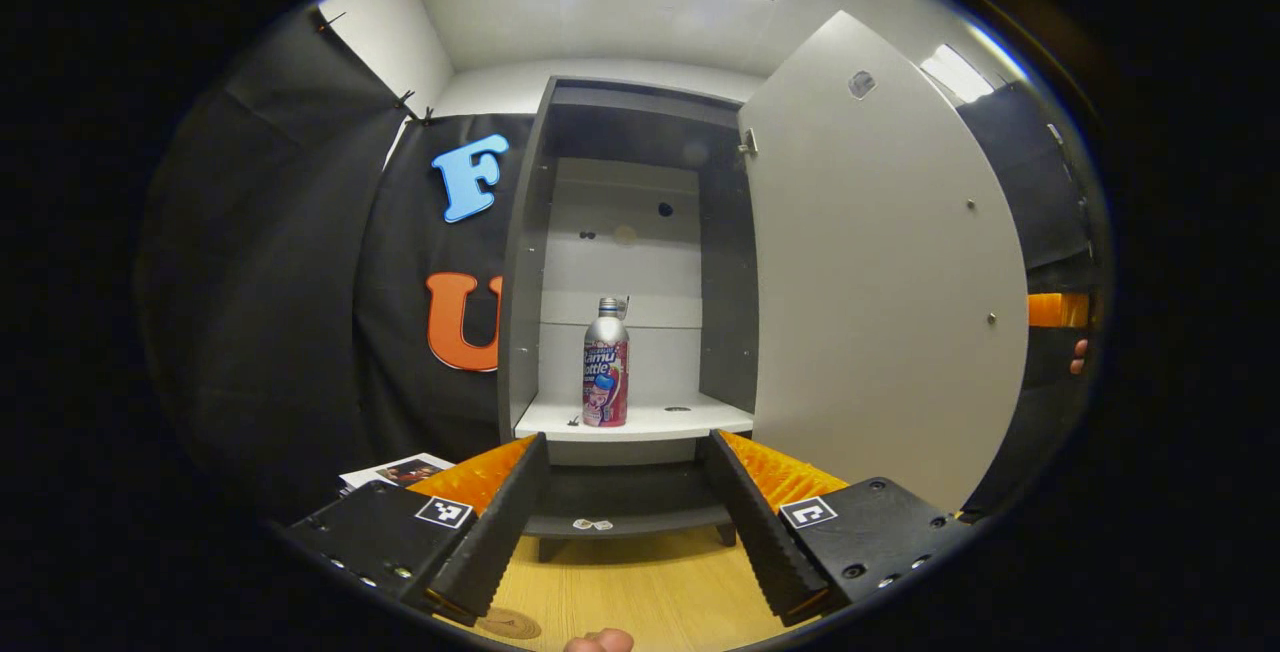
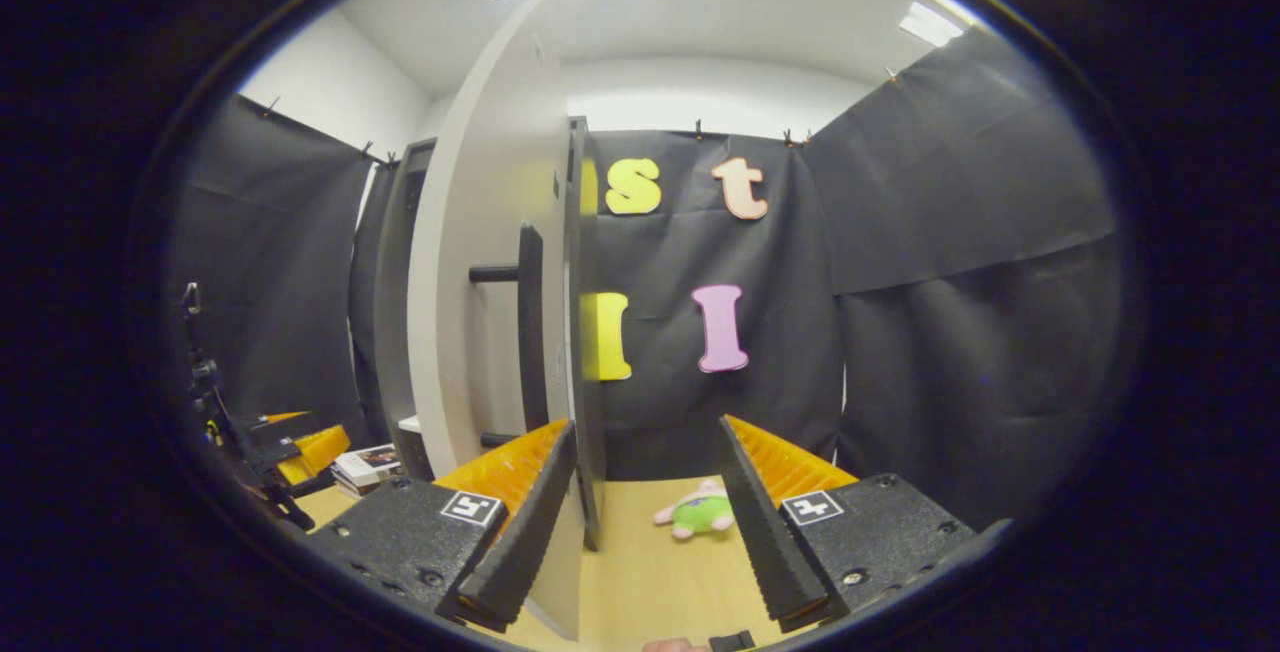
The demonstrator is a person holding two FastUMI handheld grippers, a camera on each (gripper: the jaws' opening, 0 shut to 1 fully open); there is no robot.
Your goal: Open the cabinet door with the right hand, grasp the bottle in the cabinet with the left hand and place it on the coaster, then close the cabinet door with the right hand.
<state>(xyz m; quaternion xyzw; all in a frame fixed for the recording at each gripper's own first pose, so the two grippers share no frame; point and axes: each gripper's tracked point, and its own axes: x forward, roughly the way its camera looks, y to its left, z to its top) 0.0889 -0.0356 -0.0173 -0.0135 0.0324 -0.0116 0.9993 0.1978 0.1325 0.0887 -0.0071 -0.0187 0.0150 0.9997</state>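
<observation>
Plush toy [image 2: 700, 514] — bottle [image 1: 605, 364] in cabinet [image 1: 630, 262]

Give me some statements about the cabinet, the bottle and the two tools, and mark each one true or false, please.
1. The cabinet door is open. True.
2. The bottle lies on its side on the shelf. False: it stands upright on the white shelf.
3. The left tool is shut on the bottle. False: its jaws are open and the bottle is farther off, inside the cabinet.
4. The right tool is open, with the edge of the door between its fingers. True.
5. A small plush toy lies on the wooden table beyond the right tool. True.
</observation>
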